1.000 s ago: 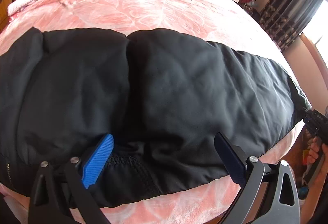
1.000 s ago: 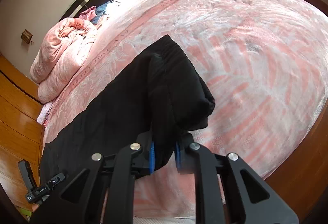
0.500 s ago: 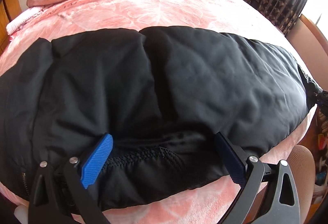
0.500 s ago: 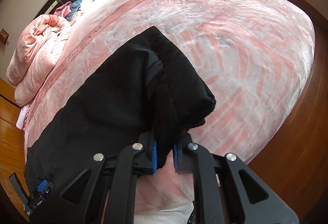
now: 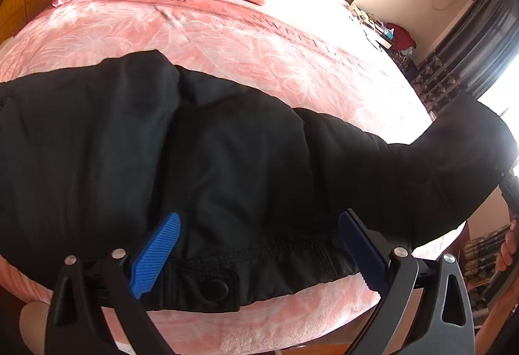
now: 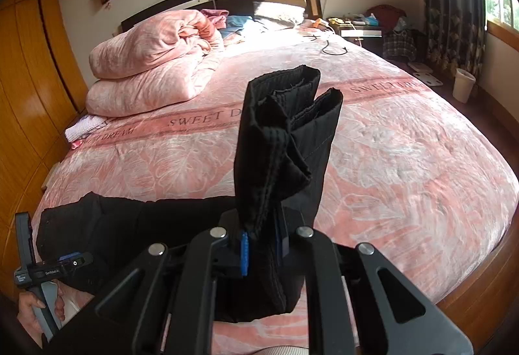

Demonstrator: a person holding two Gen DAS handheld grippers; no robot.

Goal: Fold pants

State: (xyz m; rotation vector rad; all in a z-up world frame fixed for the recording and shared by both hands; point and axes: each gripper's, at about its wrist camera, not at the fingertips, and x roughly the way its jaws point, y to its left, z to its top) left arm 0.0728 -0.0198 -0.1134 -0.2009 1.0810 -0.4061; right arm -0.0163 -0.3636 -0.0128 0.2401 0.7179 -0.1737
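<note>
Folding black pants (image 6: 285, 140) lying across the pink bed (image 6: 405, 160): right gripper (image 6: 259, 249) clamped on the raised leg cuffs, left gripper (image 5: 259, 252) wide open over the waistband (image 5: 259, 261). Better to carry cuffs straight toward waistband, edges aligned.

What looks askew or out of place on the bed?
The hem end of the black padded pants stands bunched and uneven, its two leg cuffs misaligned, clamped in the right tool. A loose black cable lies on the pink leaf-patterned bedspread.

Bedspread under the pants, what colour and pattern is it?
Pink bedspread with a pale leaf print, clearest in the right wrist view.
</note>
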